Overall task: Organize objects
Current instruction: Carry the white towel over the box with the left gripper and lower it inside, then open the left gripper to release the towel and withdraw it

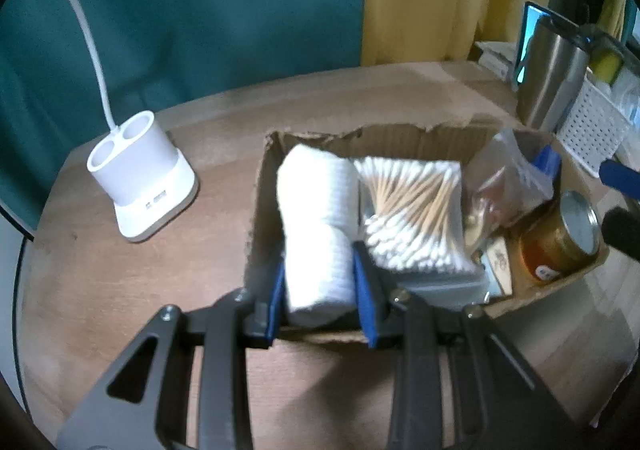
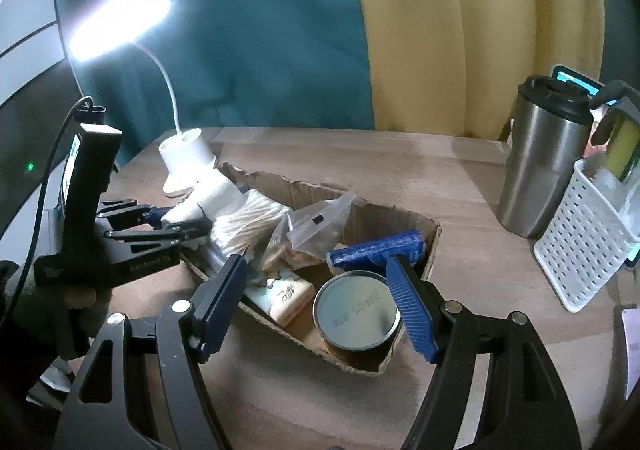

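A torn cardboard box (image 1: pixel 260 209) sits on the wooden table and holds a white cloth roll (image 1: pixel 320 217), a pack of cotton swabs (image 1: pixel 412 209), a clear plastic bag (image 1: pixel 504 177) and a tin can (image 1: pixel 568 238). My left gripper (image 1: pixel 320 290) is shut on the near end of the white roll at the box's left side; it also shows in the right wrist view (image 2: pixel 176 221). My right gripper (image 2: pixel 316 298) is open, its fingers on either side of the tin can (image 2: pixel 356 314) at the box's near corner (image 2: pixel 360 368). A blue roll (image 2: pixel 376 250) lies behind the can.
A white desk lamp base (image 1: pixel 140 185) stands left of the box; its lit head (image 2: pixel 120 21) hangs above. A steel travel mug (image 2: pixel 540 165) and a white perforated basket (image 2: pixel 580 242) stand at the right. A small labelled packet (image 2: pixel 288 296) lies in the box.
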The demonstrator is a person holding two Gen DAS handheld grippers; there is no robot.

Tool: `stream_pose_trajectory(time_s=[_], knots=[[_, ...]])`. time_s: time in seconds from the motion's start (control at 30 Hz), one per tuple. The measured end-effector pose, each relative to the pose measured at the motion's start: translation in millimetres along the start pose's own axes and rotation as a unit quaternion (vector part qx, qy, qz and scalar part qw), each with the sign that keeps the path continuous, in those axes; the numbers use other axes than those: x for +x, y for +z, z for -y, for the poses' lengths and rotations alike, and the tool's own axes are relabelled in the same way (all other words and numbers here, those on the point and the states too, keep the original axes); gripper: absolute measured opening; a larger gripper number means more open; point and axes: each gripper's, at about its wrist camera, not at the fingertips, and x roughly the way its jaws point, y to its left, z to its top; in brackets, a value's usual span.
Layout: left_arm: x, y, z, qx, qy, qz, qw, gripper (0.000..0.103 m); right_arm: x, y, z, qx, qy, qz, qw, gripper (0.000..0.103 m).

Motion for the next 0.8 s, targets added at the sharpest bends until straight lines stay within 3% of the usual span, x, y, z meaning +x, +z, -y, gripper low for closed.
stream_pose_trajectory(time_s=[0.23,0.47,0.6,0.63,0.67,0.8], knots=[[-11,-14,5,-0.011,0.004,-0.023,0.9997,0.032,7,-3,9,0.003,0.012,-0.004,1.0,0.075],[-13,-17,-1,-0.05,0.0,-0.009,0.9987,0.039,11,-4,13,0.001,0.021,-0.006,1.0,0.075],[-12,-14,2,-0.041,0.009,-0.005,0.9991,0.043,12,-7,15,0.001,0.022,-0.008,1.0,0.075],[-13,-14,3,-0.041,0.01,-0.005,0.9991,0.046,12,-7,15,0.001,0.021,-0.008,1.0,0.075],[-14,-13,3,-0.041,0.011,-0.003,0.9991,0.057,12,-7,15,0.002,0.021,-0.008,1.0,0.075],[-19,-12,0,-0.046,0.0,0.005,0.9989,0.059,10,-8,14,0.004,0.019,-0.007,1.0,0.075]])
